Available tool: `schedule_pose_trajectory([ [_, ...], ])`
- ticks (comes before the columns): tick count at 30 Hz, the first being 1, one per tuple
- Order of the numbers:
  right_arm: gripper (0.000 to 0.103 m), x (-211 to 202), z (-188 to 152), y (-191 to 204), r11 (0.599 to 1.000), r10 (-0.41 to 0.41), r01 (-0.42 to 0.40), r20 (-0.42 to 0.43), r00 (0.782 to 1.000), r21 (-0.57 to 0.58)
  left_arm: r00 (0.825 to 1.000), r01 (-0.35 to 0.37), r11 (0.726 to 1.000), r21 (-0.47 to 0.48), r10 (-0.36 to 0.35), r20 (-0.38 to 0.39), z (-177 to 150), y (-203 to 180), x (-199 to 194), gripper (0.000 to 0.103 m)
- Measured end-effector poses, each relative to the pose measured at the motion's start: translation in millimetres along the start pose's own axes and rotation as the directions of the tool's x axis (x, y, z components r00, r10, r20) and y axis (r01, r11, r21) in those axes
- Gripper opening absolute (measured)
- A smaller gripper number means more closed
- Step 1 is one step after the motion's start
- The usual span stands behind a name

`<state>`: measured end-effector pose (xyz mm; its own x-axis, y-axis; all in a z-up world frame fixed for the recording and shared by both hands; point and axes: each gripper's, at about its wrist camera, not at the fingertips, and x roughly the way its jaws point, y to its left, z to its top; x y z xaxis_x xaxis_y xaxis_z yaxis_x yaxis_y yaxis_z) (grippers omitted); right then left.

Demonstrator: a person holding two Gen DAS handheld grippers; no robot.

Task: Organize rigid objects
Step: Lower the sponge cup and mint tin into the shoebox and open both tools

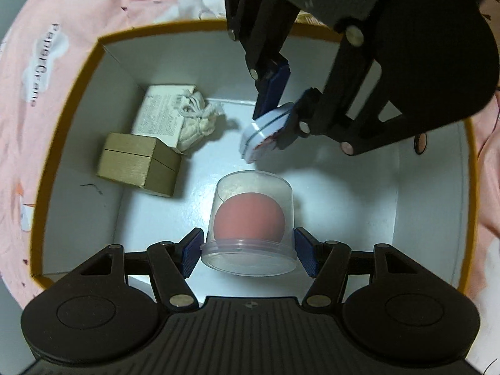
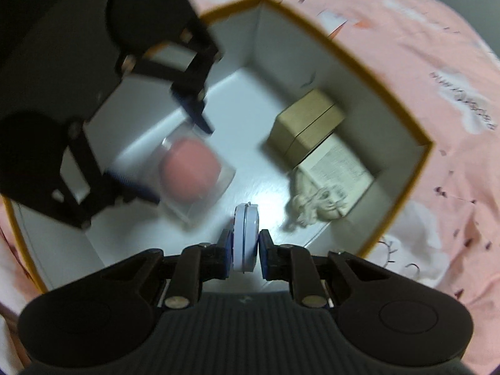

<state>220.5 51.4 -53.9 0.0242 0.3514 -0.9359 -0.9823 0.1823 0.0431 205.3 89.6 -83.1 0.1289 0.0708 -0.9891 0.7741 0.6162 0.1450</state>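
Observation:
My left gripper (image 1: pixel 248 251) is shut on a clear plastic container (image 1: pixel 250 218) with a pink ball inside, held inside a white box with an orange rim (image 1: pixel 93 59). My right gripper (image 2: pixel 245 251) is shut on a small round white tin (image 2: pixel 246 237), held on edge above the box floor. In the left wrist view the right gripper (image 1: pixel 275 115) and the tin (image 1: pixel 264 134) sit just beyond the container. In the right wrist view the left gripper (image 2: pixel 162 156) and the container (image 2: pixel 190 172) are blurred at left.
Inside the box lie a tan cardboard cube (image 1: pixel 137 162), a printed paper packet (image 1: pixel 162 115) and a cream cloth pouch (image 1: pixel 200 125) at its far left. Pink bedding (image 1: pixel 47 31) surrounds the box. In the right wrist view the cube (image 2: pixel 306 125) sits at right.

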Motion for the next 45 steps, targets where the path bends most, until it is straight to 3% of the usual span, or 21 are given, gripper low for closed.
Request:
schedule_pose_trajectory([
  [4,0.017,16,6,-4,0.998,0.036,-0.039,-0.067,0.997,-0.043,0.999,0.020,0.999,0.035,-0.018,-0.030,-5,4,11,0.073],
  [10,0.017,22,10,-8,0.997,0.050,-0.054,-0.069,0.996,-0.062,1.000,0.018,1.000,0.018,-0.018,-0.003,-7,11,12,0.077],
  [20,0.017,15,17,-6,0.987,-0.077,0.068,-0.056,0.995,-0.147,1.000,-0.004,0.998,0.056,0.005,-0.026,-7,5,11,0.078],
  [25,0.021,6,17,-11,0.980,-0.156,0.153,-0.014,0.988,-0.129,1.000,-0.007,0.999,0.052,0.008,-0.021,-9,3,19,0.078],
  [31,0.021,-8,11,-21,0.985,-0.159,0.160,0.025,0.987,-0.071,0.999,-0.020,0.998,0.066,0.022,-0.028,-11,-2,23,0.073],
  [35,0.021,-11,8,-21,0.989,-0.141,0.143,0.049,0.989,-0.036,1.000,-0.016,1.000,0.025,0.016,0.007,-9,4,12,0.073],
  [40,0.021,-11,4,-21,0.998,-0.065,0.064,0.084,0.994,0.016,1.000,0.000,0.997,-0.078,0.002,0.015,2,19,2,0.073],
  [45,0.021,-3,2,-19,0.997,-0.072,0.071,0.083,0.994,0.021,1.000,0.002,0.993,-0.118,0.002,0.030,14,21,8,0.073],
])
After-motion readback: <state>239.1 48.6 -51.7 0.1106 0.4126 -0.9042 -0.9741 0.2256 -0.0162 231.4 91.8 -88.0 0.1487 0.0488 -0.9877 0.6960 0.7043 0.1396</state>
